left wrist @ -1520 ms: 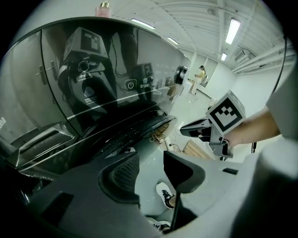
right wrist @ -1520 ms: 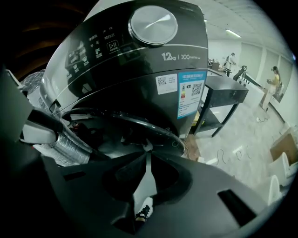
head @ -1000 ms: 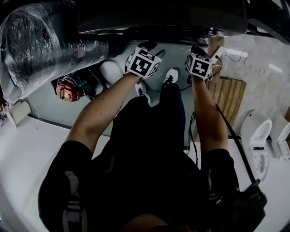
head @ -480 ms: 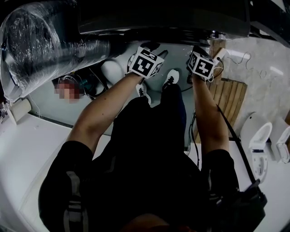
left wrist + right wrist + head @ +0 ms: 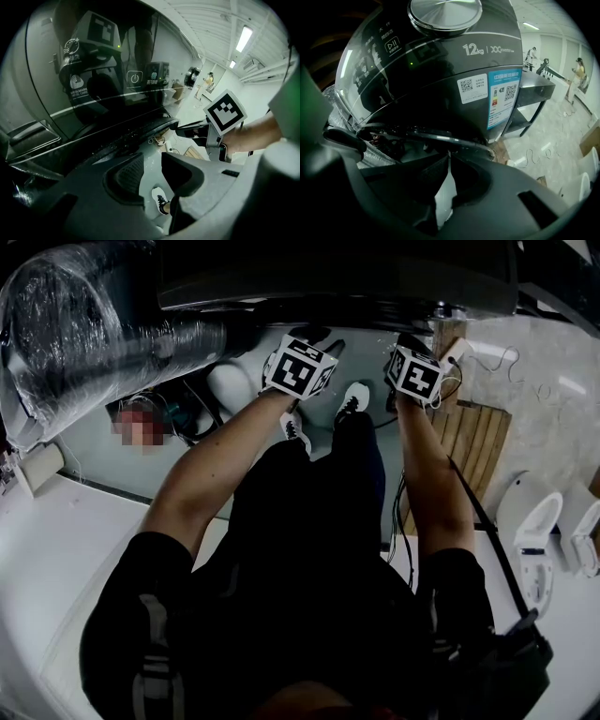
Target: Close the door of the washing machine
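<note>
The dark washing machine point(image 5: 328, 277) fills the top of the head view. Its door hangs open, and the curved rim point(image 5: 140, 133) runs just beyond my fingertips. My left gripper point(image 5: 152, 161) sits below that rim. Its jaws are closing with a gap still between them, through which only floor and a shoe show. My right gripper point(image 5: 450, 159) is shut, its tips up against the door rim point(image 5: 454, 140); whether they pinch it I cannot make out. In the head view the left gripper point(image 5: 309, 338) and the right gripper point(image 5: 412, 338) are side by side at the machine's lower edge.
A large plastic-wrapped roll point(image 5: 84, 324) lies at upper left. A wooden slatted panel point(image 5: 473, 442) and white fixtures point(image 5: 530, 521) stand at right. The person's shoes point(image 5: 352, 399) are below the grippers. A metal table point(image 5: 534, 89) and distant people point(image 5: 579, 70) are right of the machine.
</note>
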`<state>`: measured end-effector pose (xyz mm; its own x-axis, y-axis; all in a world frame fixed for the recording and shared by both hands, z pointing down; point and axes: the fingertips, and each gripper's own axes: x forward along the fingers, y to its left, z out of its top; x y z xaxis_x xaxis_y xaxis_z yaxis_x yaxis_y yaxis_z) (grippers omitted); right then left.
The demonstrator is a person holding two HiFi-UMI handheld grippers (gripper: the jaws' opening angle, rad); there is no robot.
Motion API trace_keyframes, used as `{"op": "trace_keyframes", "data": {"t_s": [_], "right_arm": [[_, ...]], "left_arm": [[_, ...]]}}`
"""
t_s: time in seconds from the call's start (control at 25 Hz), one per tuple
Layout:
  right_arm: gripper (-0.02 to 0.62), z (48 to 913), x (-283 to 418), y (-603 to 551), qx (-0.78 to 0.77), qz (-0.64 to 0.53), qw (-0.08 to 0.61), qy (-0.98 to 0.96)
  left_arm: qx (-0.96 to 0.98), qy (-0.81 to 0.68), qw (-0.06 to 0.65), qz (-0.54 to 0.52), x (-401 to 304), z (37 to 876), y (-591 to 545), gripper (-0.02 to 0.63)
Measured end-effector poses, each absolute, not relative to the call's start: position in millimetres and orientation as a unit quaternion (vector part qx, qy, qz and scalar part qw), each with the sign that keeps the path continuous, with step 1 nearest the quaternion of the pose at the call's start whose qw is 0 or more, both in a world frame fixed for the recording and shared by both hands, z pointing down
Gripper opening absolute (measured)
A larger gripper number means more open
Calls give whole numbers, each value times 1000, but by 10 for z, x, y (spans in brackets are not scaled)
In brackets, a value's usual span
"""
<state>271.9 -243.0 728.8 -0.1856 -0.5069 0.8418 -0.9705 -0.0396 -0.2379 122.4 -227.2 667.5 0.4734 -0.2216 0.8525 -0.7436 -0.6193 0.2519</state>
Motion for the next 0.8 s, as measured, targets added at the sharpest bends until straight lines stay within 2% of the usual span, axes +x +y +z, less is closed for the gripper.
{"op": "trace_keyframes", "data": {"t_s": [0.12,0.36,0.8], "right_arm": [[25,7294,2713,-2466,574,425,262,-649],[21,7290,2722,-2526,567,405,262,-667],[20,6777,2655,-2314,575,384,227,-685]], "left_arm": [[798,-308,320,407,1223,6697,-2314,91],[810,-298,297,409,1262,6685,-2329,91],[854,-281,289,329,1120,6052,-2145,91]]}}
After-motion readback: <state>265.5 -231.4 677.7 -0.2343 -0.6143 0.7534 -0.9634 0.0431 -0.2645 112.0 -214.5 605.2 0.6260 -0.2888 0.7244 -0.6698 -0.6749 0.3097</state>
